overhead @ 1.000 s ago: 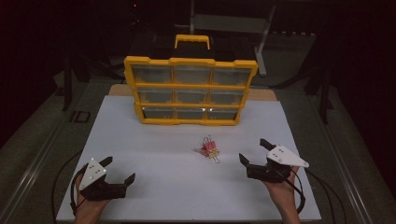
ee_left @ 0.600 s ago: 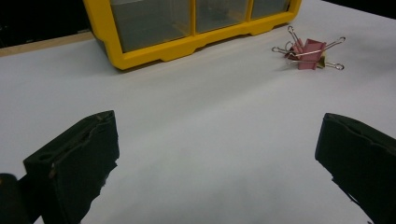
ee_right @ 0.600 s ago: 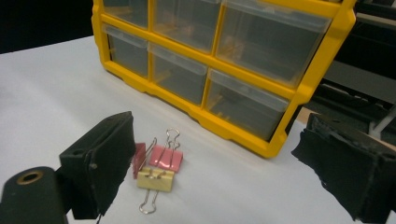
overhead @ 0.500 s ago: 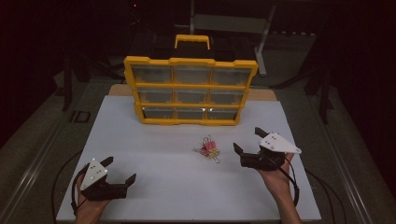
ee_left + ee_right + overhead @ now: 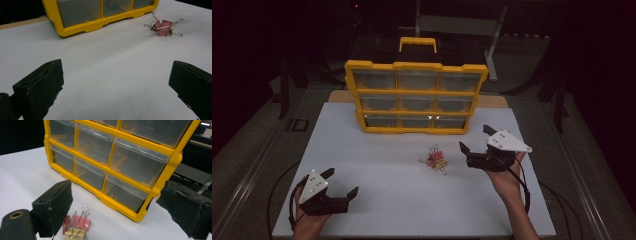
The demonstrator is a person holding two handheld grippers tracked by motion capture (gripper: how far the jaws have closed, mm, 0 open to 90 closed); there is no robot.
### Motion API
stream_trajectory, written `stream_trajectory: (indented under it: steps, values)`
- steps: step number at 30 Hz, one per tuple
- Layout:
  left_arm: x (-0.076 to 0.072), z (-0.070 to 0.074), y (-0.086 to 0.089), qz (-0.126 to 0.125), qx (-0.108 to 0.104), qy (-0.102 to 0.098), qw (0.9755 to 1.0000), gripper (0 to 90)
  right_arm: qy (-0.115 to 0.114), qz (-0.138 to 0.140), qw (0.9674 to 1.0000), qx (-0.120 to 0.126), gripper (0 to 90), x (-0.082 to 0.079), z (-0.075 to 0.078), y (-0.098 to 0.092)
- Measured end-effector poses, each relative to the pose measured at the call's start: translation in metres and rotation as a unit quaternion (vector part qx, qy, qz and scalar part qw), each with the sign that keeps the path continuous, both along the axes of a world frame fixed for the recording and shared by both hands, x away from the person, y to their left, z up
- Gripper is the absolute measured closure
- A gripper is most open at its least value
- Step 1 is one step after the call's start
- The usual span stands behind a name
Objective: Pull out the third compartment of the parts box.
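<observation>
- The small heap of binder clips point(image 5: 435, 160) is seen on the white surface point(image 5: 377, 200), just in front of the yellow drawer organizer point(image 5: 416, 97) and apart from it.
- The right claw point(image 5: 473, 142) is held spread and empty, just beside the clips, on the side away from the left claw.
- The left claw point(image 5: 343, 182) is held spread and empty too, well apart from the organizer, near the front edge of the surface.
- The step in hand is judged to be the reach for a clip with the right claw.
- One clip should be singled out, since pink ones and a yellow one point(image 5: 74, 233) lie tangled by their wire handles.
- The body, not a wire loop, is best pinched, and the lift kept slow so that neighbours are shed.
</observation>
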State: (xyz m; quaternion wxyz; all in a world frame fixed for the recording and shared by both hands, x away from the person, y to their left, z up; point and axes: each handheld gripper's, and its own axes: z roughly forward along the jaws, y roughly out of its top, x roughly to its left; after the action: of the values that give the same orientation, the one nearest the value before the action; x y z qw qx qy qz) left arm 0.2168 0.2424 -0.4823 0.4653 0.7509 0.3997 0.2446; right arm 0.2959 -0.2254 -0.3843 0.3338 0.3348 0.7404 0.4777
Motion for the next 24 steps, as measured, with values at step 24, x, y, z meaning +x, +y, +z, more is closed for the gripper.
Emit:
stream_trajectory:
  steps: [24]
  values:
    - [0.001,-0.001,0.000,-0.002,0.003,0.002,1.0000,0.5,-0.004,-0.009,0.9995,-0.030,9.9,0.043,0.021,0.022]
